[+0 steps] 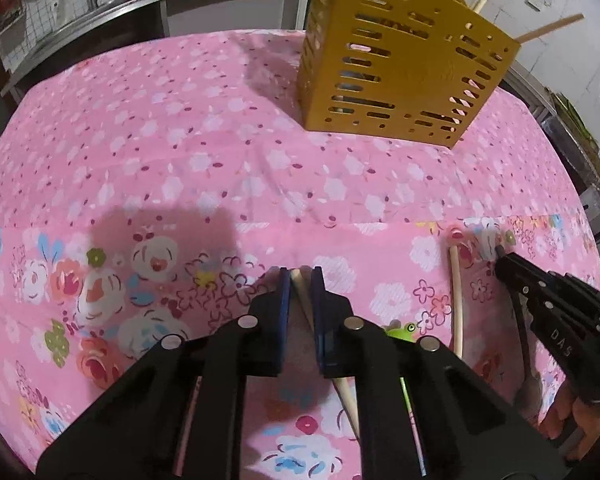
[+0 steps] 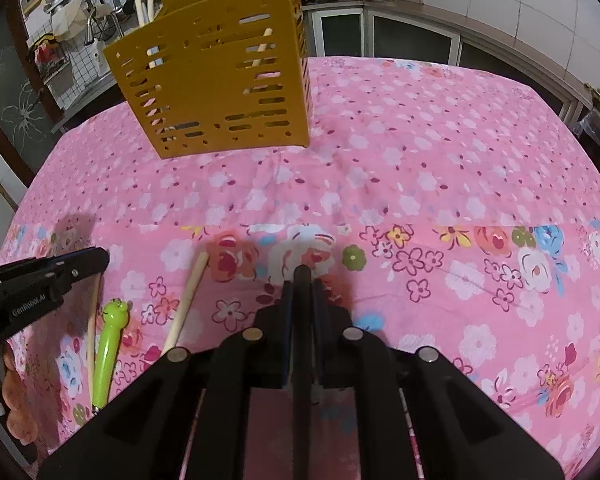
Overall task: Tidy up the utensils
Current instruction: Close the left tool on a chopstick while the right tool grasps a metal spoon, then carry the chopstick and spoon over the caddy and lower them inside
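Note:
A yellow slotted utensil holder (image 1: 400,60) stands at the far side of the pink flowered tablecloth (image 1: 180,140); it also shows in the right wrist view (image 2: 216,76) with several chopsticks standing in it. My left gripper (image 1: 300,276) is shut on a wooden chopstick (image 1: 302,292) low over the cloth. My right gripper (image 2: 301,280) is shut on a black-handled utensil (image 2: 302,320). Another chopstick (image 2: 186,304) and a green frog-topped utensil (image 2: 108,344) lie on the cloth between the two grippers.
A kitchen counter with a sink and dishes (image 2: 80,12) runs behind the table. Cabinets (image 2: 400,40) stand at the back right. The table's edges fall away at the left and right.

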`<state>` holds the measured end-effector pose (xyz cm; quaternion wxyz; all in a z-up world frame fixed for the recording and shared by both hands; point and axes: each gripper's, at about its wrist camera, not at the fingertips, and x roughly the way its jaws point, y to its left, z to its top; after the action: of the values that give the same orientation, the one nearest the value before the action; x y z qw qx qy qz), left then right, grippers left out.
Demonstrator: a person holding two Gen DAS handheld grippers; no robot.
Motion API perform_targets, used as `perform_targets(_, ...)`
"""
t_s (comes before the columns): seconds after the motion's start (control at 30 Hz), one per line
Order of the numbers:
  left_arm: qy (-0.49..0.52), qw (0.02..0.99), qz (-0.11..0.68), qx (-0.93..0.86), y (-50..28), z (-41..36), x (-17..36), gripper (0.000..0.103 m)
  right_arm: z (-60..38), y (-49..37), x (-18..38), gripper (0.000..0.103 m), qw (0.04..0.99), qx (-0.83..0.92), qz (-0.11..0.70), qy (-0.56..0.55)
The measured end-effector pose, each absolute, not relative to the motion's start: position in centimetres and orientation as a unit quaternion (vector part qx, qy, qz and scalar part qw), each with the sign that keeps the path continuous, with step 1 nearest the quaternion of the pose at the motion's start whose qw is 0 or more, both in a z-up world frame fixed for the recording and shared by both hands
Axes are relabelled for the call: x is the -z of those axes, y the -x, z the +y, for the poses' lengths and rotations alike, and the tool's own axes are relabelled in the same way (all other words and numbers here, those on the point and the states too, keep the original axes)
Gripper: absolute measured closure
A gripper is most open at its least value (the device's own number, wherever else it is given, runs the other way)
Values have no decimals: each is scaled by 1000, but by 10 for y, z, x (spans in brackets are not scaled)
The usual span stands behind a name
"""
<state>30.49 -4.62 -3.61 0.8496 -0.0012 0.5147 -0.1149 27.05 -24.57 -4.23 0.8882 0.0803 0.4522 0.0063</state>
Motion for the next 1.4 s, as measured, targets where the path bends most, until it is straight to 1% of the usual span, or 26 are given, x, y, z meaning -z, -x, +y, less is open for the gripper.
perform_targets(0.2, 16, 865, 486, 122, -299, -38, 16, 94, -259, -265, 23, 94, 898, -11, 428, -104)
perform_targets(0.53, 7, 909, 397, 126, -278, -26, -45, 96, -271, -252, -16, 94, 922, -17, 368, -114)
perform_targets(0.73, 15, 924, 360, 129, -269, -14, -69, 97, -271, -242, -34, 95, 934, -22, 337, -113)
perform_targets(0.97, 9, 939, 314, 137, -256, -12, -86, 98, -266, -231, -51, 96, 946, -22, 306, -101)
perform_targets(1.03, 8, 943, 303, 138, -253, -12, -90, 98, -265, -229, -55, 100, 949, -21, 298, -96)
perform_targets(1.4, 28, 953, 267, 141, -248, 1, -104, 98, -264, -224, -63, 100, 955, -23, 280, -91)
